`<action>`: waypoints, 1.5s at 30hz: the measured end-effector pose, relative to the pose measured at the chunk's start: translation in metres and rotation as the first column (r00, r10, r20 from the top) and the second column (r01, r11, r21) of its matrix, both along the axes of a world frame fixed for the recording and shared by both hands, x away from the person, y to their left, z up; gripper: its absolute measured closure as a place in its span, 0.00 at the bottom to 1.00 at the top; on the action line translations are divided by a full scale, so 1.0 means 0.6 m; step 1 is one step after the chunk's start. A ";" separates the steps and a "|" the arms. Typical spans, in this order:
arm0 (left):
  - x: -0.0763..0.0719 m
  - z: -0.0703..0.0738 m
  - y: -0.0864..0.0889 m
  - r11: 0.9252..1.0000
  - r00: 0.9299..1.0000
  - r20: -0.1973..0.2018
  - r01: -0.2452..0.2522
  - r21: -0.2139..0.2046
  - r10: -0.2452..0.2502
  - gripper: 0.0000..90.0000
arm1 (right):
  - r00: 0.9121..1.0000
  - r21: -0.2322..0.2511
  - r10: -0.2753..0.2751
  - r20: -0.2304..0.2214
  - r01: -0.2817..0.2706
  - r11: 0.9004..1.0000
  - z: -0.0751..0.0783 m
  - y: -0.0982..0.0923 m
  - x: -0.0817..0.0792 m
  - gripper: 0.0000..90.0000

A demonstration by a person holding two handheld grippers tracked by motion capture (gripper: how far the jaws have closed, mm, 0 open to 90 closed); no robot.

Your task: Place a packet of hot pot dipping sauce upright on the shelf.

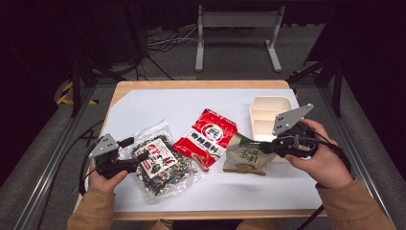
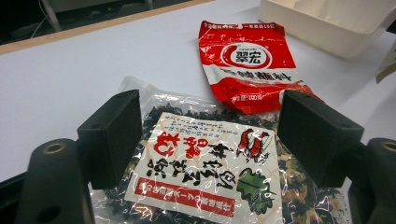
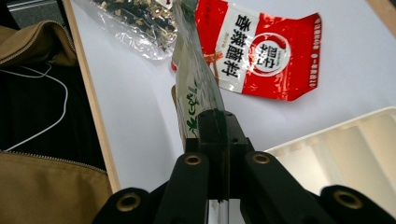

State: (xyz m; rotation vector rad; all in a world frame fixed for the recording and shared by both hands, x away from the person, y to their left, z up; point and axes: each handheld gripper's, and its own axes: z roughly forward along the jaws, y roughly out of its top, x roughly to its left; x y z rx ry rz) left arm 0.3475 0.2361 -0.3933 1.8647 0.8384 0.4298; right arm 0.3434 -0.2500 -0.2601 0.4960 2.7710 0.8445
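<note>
A green and beige snack packet (image 1: 245, 158) is pinched at its right edge by my right gripper (image 1: 266, 146), which is shut on it. In the right gripper view the packet (image 3: 192, 95) stands edge-on, rising out of the closed gripper (image 3: 219, 122). My left gripper (image 1: 135, 149) is open at the left edge of a clear bag of dark dried seaweed (image 1: 162, 166). In the left gripper view the bag's label (image 2: 205, 172) lies between and beyond the wide-apart jaws of that gripper (image 2: 210, 128), and I cannot tell whether they touch it.
A red and white sauce packet (image 1: 206, 138) lies flat mid-table between the two bags. A white compartment tray (image 1: 261, 106) sits at the back right, just behind my right gripper. The white mat (image 1: 158, 108) is bare toward the back left.
</note>
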 end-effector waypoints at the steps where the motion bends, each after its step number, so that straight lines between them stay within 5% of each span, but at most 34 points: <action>1: 0.000 0.000 0.000 1.000 1.000 0.000 0.000 0.000 0.000 0.25 | 1.000 0.003 -0.004 0.009 0.004 1.000 0.005 -0.001 0.001 0.99; 14: 0.000 0.000 0.002 1.000 1.000 0.005 -0.001 0.004 0.001 0.25 | 0.995 0.020 -0.042 0.088 0.041 0.999 0.064 -0.019 0.022 0.99; 25: -0.007 -0.001 0.008 1.000 1.000 0.002 -0.018 0.002 0.018 0.25 | 0.989 0.029 -0.080 0.123 0.076 0.997 0.089 -0.036 0.053 0.99; 45: -0.015 -0.004 0.019 0.999 0.999 -0.006 -0.042 -0.007 0.042 0.25 | 0.962 0.025 -0.164 0.217 0.163 0.986 0.117 -0.075 0.142 0.99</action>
